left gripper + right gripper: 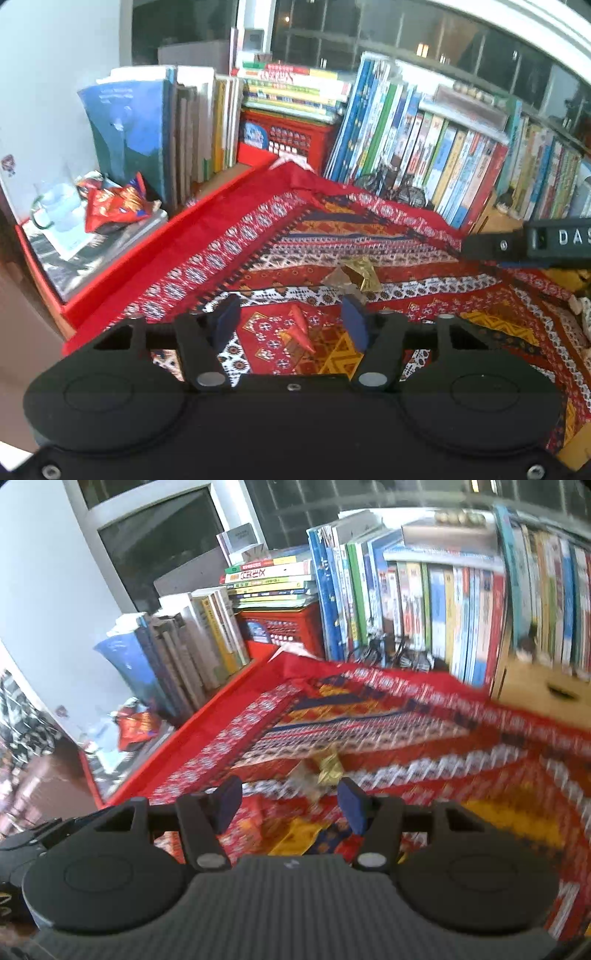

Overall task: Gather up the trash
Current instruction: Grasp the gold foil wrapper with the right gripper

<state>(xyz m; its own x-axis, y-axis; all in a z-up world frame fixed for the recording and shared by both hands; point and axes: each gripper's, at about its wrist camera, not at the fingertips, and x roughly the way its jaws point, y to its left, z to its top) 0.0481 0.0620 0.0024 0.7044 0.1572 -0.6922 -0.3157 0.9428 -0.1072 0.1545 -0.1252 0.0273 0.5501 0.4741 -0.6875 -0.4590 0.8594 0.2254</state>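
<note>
Hovering over cloth (406, 236). Both my grippers, left gripper (291, 323) and right gripper (290, 805), spread, empty. Gold wrapper (360, 275) ahead of both; red scrap (301, 326) sits under left, pointing away.

Red geometric-patterned cloth (406, 236); gold wrapper (364, 273); orange-red wrapper (301, 326).

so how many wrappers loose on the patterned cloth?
2. A gold foil wrapper mid-cloth, and a small red wrapper nearer, between the left claw's open fingers. More may be hidden behind the claw body.

gold wrapper (364, 273) | crumpled, on patterned cloth | red scrap (301, 326) nearby
</note>
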